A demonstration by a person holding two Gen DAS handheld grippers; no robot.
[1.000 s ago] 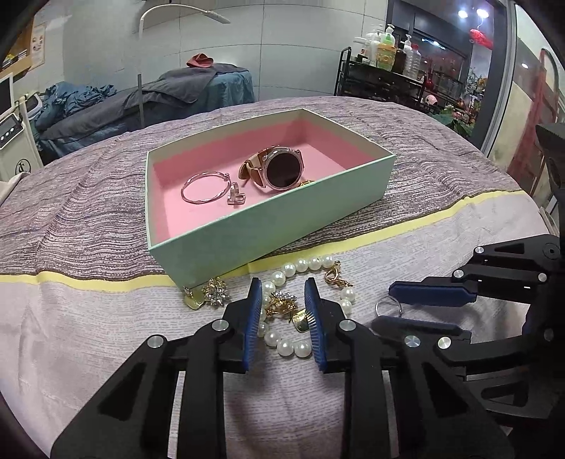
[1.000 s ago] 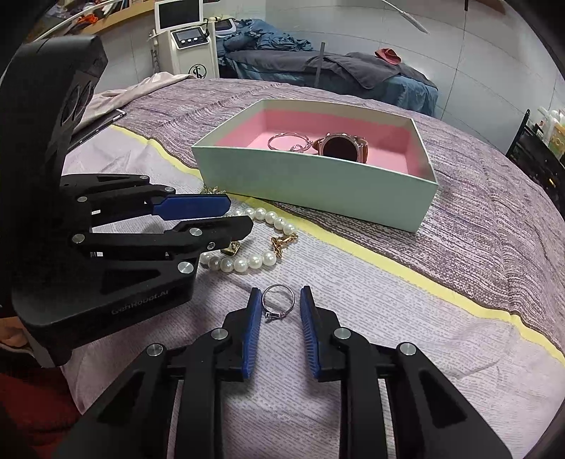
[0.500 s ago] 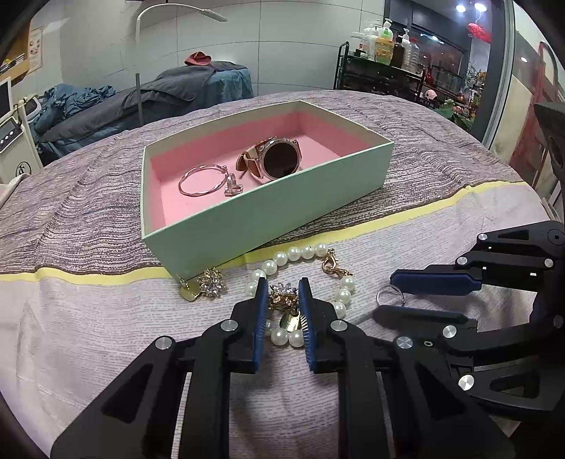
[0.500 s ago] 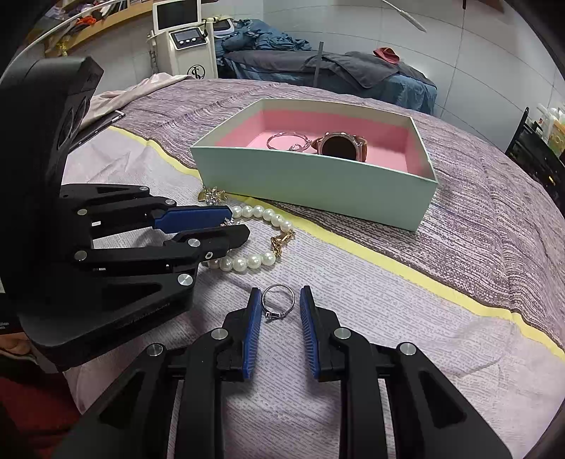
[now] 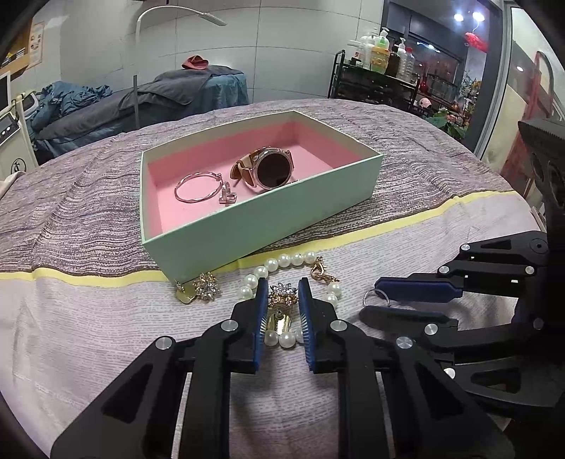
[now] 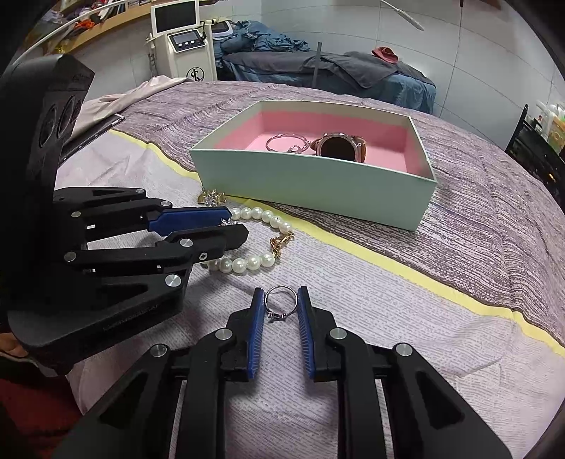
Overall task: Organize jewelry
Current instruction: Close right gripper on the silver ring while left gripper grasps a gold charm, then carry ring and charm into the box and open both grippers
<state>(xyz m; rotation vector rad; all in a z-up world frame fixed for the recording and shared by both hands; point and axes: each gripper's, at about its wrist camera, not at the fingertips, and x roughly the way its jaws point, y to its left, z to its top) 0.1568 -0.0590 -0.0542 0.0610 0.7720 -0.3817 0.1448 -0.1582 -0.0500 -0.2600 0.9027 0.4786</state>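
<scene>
Watch [image 5: 270, 171] and bangle [image 5: 196, 187] lie inside the box [image 5: 261, 226]; in front of it, your left gripper [image 5: 281, 296] pinches the brooch [image 5: 282, 294], your right gripper [image 6: 281, 303] straddles the ring [image 6: 280, 303], unclosed; pearls [image 6: 254, 261] remain.

Spread over the bed: a mauve woven bedspread [image 5: 70, 219] across the far half, a pale lilac sheet [image 5: 88, 335] across the near half, a yellow stripe [image 6: 388, 261] running edge to edge between them. At the far left edge, a crumpled beige cloth [image 6: 116, 102], and just beside it a flat dark slab [image 6: 95, 132], too unclear to name.

Beyond the far edge, well apart: a treatment couch under a grey blanket [image 5: 176, 91], a red cloth [image 5: 195, 63] on top, rumpled blue bedding [image 5: 70, 99] at its left end. Overhead, a white lamp arm [image 5: 176, 14]. Near the couch, a white machine with a screen [image 6: 183, 46]. Off the far right corner, a black rack [image 5: 370, 84] topped with bottles [image 5: 379, 56].
</scene>
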